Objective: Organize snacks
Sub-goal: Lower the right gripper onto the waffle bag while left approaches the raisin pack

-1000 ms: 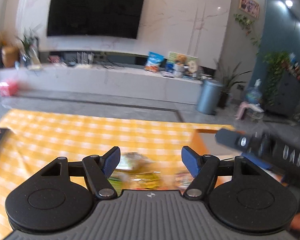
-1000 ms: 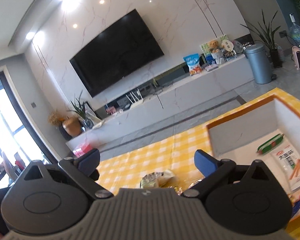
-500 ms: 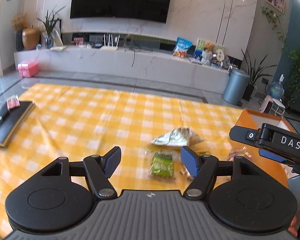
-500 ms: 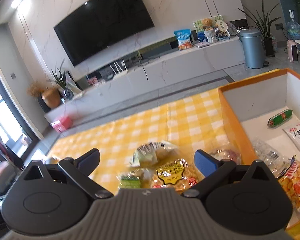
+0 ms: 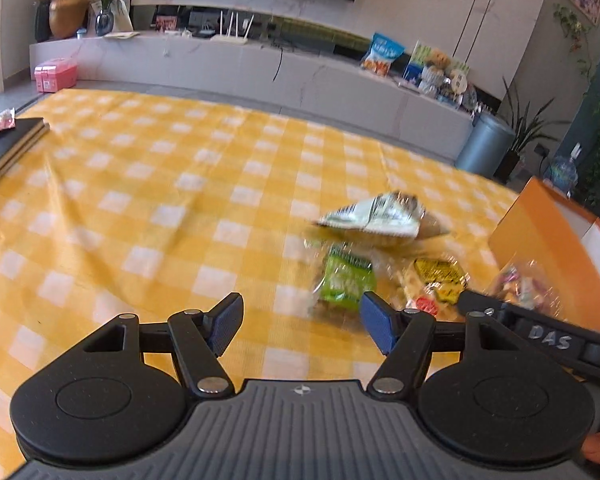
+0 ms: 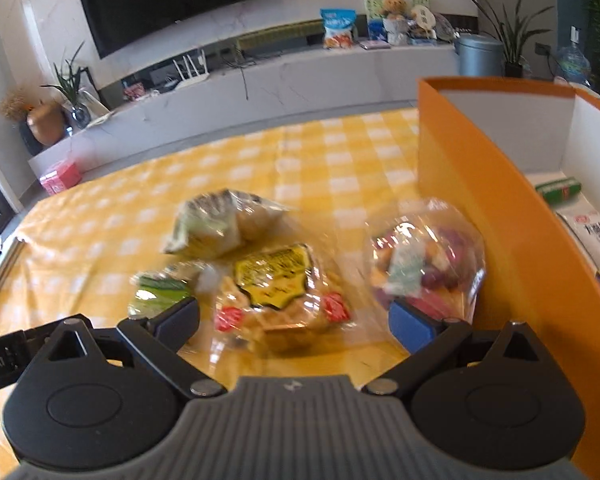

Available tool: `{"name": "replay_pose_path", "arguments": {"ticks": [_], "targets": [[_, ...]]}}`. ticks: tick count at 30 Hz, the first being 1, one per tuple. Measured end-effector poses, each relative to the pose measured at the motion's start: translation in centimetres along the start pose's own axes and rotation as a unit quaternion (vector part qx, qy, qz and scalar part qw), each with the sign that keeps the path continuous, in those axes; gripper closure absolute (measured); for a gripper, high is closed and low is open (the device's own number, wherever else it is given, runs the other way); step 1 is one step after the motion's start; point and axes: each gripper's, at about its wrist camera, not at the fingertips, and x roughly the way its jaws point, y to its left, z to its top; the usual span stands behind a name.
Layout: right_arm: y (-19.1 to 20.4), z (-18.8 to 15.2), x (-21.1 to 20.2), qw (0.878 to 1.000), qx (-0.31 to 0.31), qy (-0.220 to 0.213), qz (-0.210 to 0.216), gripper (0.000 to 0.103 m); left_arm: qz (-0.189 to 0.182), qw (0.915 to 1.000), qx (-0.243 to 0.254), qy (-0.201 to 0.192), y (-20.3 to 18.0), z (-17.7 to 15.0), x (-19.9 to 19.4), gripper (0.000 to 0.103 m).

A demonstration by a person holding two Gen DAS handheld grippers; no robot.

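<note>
Right hand-held gripper [image 6: 294, 320] jaws spread wide, nothing clamped, poised over clear packet with yellow label [image 6: 282, 296] lying on yellow checked worktop [image 6: 228, 168]. Left hand-held gripper [image 5: 300, 322] likewise spread and unloaded, just short of green snack packet [image 5: 344, 278]. Clear bag of mixed sweets [image 6: 424, 258] resting against outer wall of orange cardboard box [image 6: 500, 216]; white-and-green pouch [image 6: 216, 222] behind the group.

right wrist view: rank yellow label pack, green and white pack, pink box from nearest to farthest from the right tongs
1. Yellow label pack: on the checked cloth just ahead of the right tongs, between their tips.
2. Green and white pack: behind it, slightly left.
3. Pink box: far left, on the floor past the table edge.
</note>
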Motion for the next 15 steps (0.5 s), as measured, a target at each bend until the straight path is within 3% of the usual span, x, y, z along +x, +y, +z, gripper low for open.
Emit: {"name": "replay_pose_path", "arguments": {"ticks": [8,15], "targets": [[2.2,-1.5,1.1,0.996,-0.075,-0.023,-0.039,0.003,-0.001,0.9997,-0.01,0.021,0.7,-0.8,1.6,0.024],[3.7,-1.8,2.1,0.993,-0.11,-0.034,-0.03,0.004,-0.009,0.9991,-0.032,0.025,1.9,-0.4,1.4,0.025]]}}
